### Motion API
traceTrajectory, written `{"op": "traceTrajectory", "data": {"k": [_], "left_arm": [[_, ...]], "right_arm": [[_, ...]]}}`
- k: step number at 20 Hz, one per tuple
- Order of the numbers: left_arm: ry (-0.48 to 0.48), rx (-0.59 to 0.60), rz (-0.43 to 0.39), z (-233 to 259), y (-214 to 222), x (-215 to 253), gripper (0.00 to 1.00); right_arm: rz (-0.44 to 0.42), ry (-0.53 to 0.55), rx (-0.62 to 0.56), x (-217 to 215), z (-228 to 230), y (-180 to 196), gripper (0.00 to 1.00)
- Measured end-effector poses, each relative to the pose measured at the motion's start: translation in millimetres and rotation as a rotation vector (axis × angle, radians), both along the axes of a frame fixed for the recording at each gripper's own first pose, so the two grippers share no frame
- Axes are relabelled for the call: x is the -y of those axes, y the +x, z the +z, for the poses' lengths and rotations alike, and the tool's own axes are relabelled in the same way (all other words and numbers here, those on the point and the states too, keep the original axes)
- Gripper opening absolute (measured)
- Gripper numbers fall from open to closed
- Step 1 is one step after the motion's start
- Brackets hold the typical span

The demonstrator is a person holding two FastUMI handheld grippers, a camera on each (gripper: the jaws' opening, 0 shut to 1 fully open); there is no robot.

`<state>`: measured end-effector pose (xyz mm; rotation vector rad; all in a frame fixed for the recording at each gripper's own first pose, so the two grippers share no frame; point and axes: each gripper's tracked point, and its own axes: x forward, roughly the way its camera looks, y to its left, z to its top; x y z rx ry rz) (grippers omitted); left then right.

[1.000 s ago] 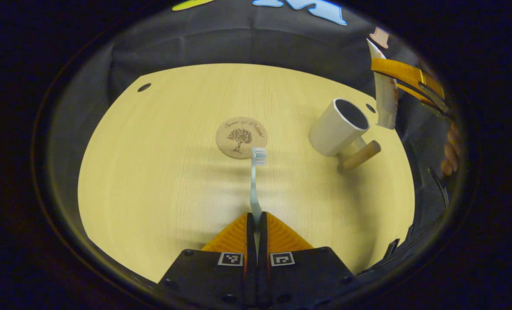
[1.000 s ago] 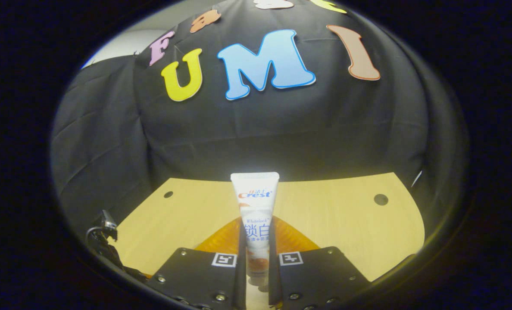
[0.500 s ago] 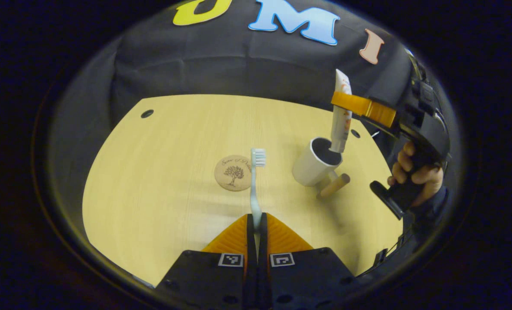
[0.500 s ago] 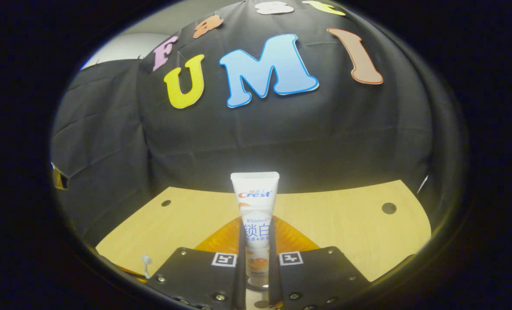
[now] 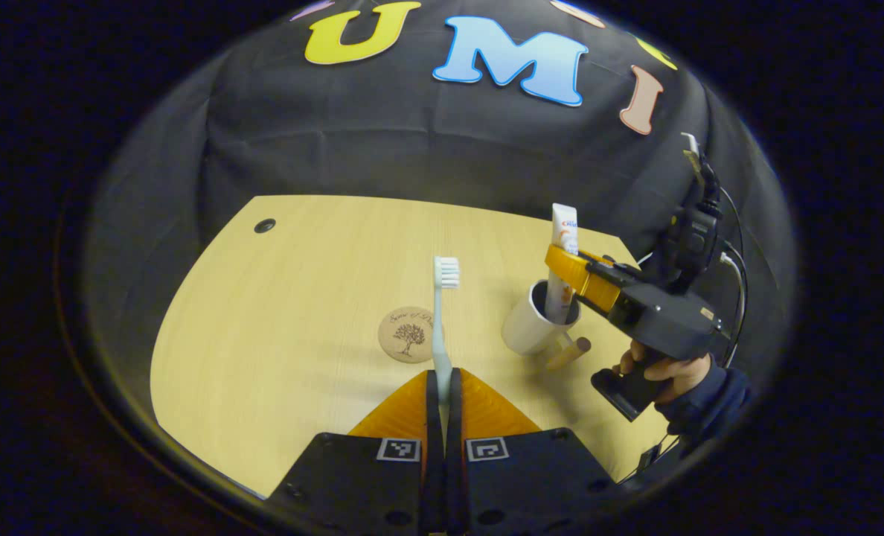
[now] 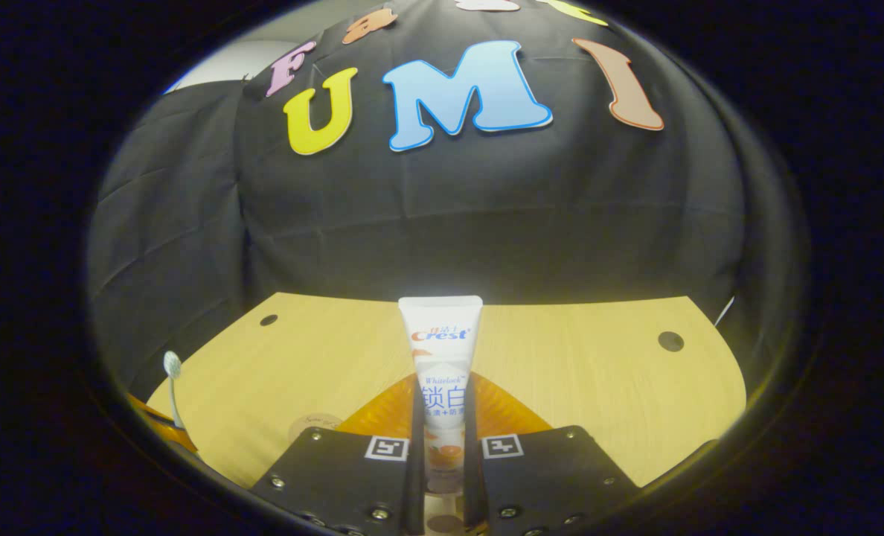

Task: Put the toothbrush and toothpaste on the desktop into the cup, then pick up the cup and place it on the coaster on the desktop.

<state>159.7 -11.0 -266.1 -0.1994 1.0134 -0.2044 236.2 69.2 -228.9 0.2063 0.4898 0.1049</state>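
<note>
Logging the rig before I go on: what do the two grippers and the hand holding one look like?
Both grippers have black bodies bearing two small square black-and-white markers, one behind each finger. In the left gripper view, the right gripper shows a black pistol-style handle, a black module on top and dark cables at its rear. The hand on it wears a dark blue sleeve.

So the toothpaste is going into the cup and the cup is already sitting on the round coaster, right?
Not quite. The toothpaste is going into the cup, held by the right gripper, but the cup is not on the coaster. It stands on the bare table, apart from the coaster. The left gripper view shows this.
</note>
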Motion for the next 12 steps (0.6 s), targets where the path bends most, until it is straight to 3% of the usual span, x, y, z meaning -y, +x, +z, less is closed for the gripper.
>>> {"op": "traceTrajectory", "data": {"k": [12], "left_arm": [[-0.025,0.076,-0.021,18.6,31.9,20.0,0.08]], "right_arm": [[0.008,-0.024,-0.169,2.0,-27.8,-34.7,0.36]]}}
